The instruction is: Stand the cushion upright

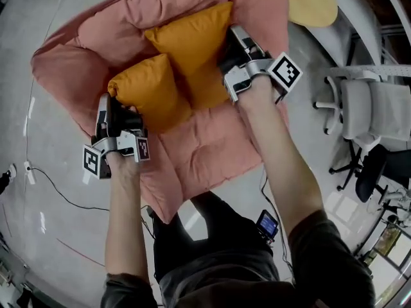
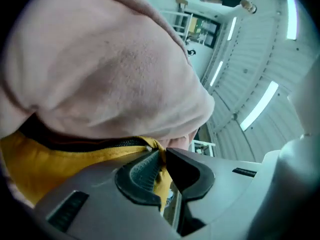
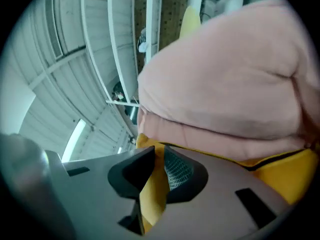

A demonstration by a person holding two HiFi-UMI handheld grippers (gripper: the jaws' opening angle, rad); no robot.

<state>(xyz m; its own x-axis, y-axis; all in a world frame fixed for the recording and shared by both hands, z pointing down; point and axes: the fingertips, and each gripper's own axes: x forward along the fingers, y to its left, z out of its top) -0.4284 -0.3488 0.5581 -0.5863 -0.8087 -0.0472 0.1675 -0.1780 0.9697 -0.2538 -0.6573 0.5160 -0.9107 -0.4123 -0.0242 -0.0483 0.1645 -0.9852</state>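
Note:
A yellow cushion (image 1: 157, 85) lies bunched into two bulging lobes on a big pink padded seat (image 1: 192, 149). My left gripper (image 1: 113, 106) is shut on the cushion's near left corner. In the left gripper view the yellow fabric (image 2: 55, 156), next to its dark zipper, is pinched between the jaws of that gripper (image 2: 162, 160), and the pink seat (image 2: 110, 59) fills the view above. My right gripper (image 1: 229, 49) is shut on the cushion's right edge. In the right gripper view a fold of yellow cloth (image 3: 152, 189) is squeezed between the pads of that gripper (image 3: 156, 166), under the pink seat (image 3: 225, 84).
The pink seat rests on a grey concrete floor. White office chairs (image 1: 376, 111) and a dark chair (image 1: 369, 172) stand at the right. A yellow rounded object (image 1: 311, 2) sits at the top right. A black cable (image 1: 58, 194) runs across the floor at the left.

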